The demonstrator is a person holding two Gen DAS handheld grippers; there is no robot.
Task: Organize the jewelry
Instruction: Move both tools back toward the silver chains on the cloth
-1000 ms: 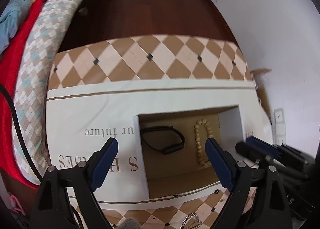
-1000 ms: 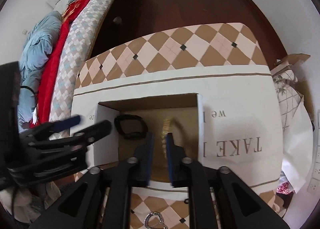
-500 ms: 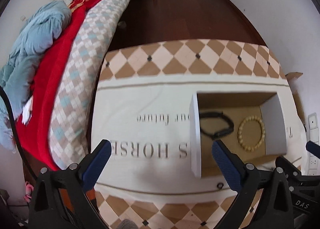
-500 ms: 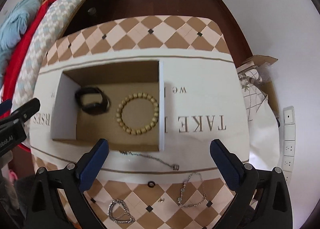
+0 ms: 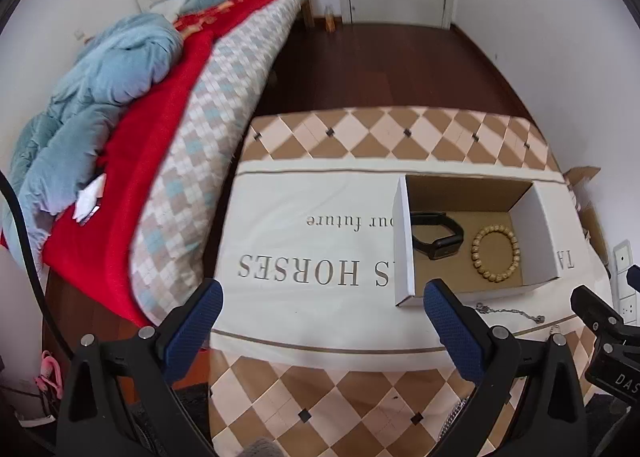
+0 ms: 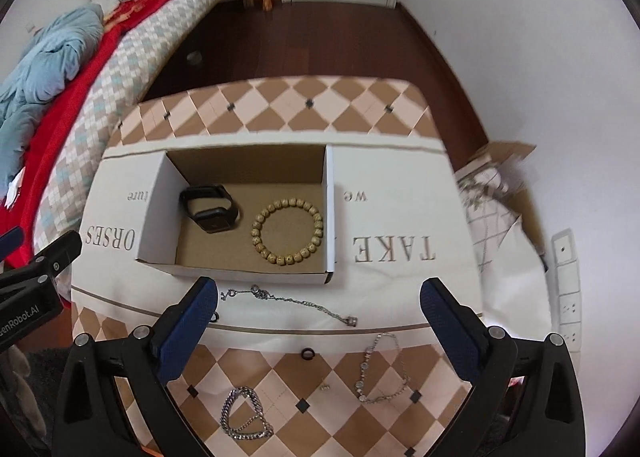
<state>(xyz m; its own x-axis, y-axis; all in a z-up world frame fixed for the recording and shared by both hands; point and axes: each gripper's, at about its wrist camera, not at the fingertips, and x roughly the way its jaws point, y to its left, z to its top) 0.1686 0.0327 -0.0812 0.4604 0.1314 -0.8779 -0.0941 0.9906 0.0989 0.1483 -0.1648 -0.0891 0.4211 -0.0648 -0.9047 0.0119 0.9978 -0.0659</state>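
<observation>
An open cardboard box (image 6: 330, 217) (image 5: 400, 241) sits on a white printed cloth. Inside lie a black smartwatch (image 6: 211, 209) (image 5: 437, 235) and a wooden bead bracelet (image 6: 287, 231) (image 5: 496, 254). In front of the box lie a thin silver chain (image 6: 288, 299) (image 5: 508, 310), a small black ring (image 6: 307, 354), a silver link bracelet (image 6: 380, 371), a chunky silver chain (image 6: 244, 415) and a tiny stud (image 6: 325, 388). My right gripper (image 6: 318, 327) is open and empty above the loose pieces. My left gripper (image 5: 320, 327) is open and empty, left of the box.
The checkered table (image 6: 280, 105) stands beside a bed (image 5: 132, 129) with red and blue bedding on the left. A white wall with outlets (image 6: 566, 281) and a paper bag (image 6: 496, 193) are at the right. Dark wood floor (image 6: 320, 41) lies beyond.
My right gripper opened, leaving the bead bracelet in the box, then pulled back and up. My left gripper moved away left and back from the box.
</observation>
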